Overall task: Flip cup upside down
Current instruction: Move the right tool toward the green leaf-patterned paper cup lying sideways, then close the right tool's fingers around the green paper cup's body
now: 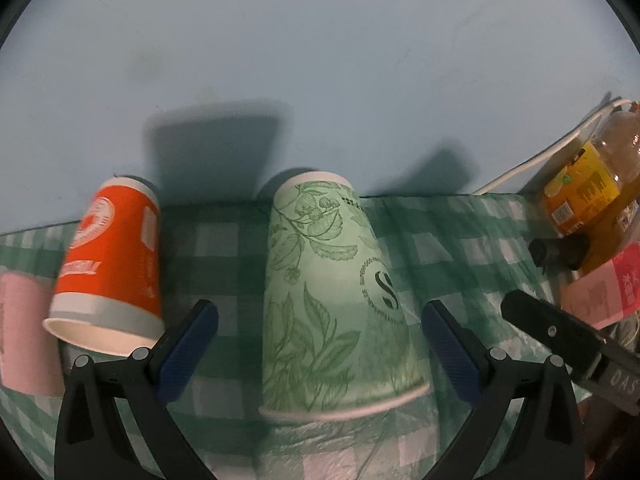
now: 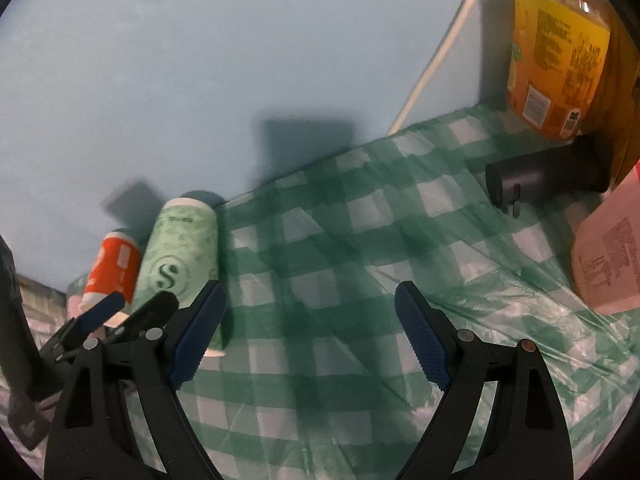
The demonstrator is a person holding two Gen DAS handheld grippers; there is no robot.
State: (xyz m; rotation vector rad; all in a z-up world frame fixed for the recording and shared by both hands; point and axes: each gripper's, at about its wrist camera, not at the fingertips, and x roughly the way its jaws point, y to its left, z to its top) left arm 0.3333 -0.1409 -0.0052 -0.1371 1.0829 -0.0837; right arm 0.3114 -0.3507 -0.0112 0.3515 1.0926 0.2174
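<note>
Left tool (image 1: 320,344) wide around inverted green cup (image 1: 332,292), orange cup (image 1: 112,264) alongside.

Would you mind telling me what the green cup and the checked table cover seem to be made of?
Green cup: likely paper, matte, with a printed leaf pattern and a rolled white rim. Checked table cover: probably thin plastic film, judging by its glossy creases and wrinkles.
</note>
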